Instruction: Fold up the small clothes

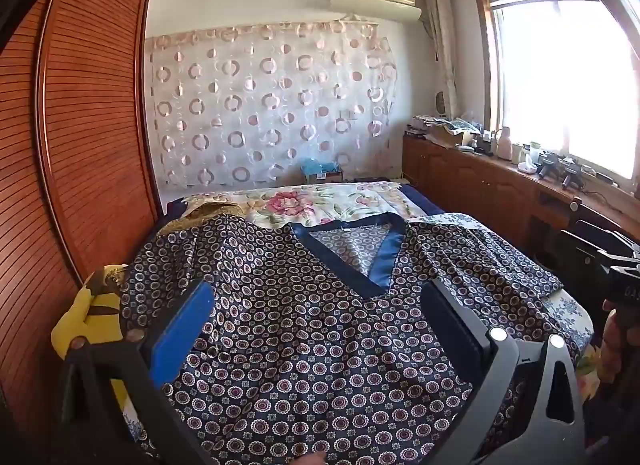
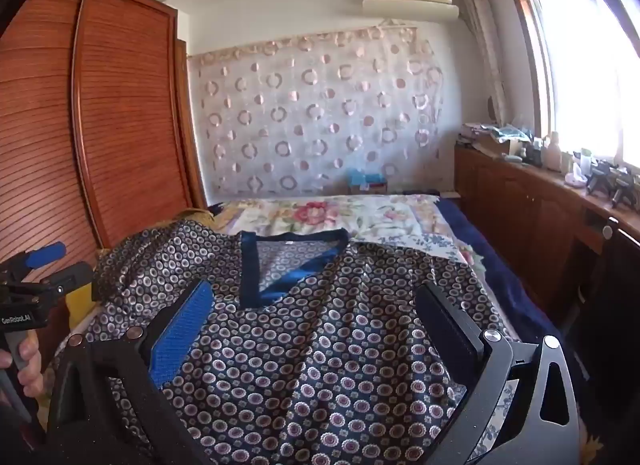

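A dark blue top (image 1: 304, 345) with a small ring pattern and a blue V-neck band (image 1: 352, 249) lies spread flat on the bed, neck away from me. It also shows in the right wrist view (image 2: 320, 353). My left gripper (image 1: 320, 305) is open above its lower middle, fingers wide apart, holding nothing. My right gripper (image 2: 316, 305) is open above the same top, empty. The left gripper also shows at the left edge of the right wrist view (image 2: 40, 265).
The bed has a floral cover (image 1: 320, 201). A wooden slatted wardrobe (image 1: 80, 125) stands close on the left. A yellow cushion (image 1: 92, 317) lies at the bed's left edge. A wooden cabinet (image 1: 500, 181) with clutter runs under the window on the right.
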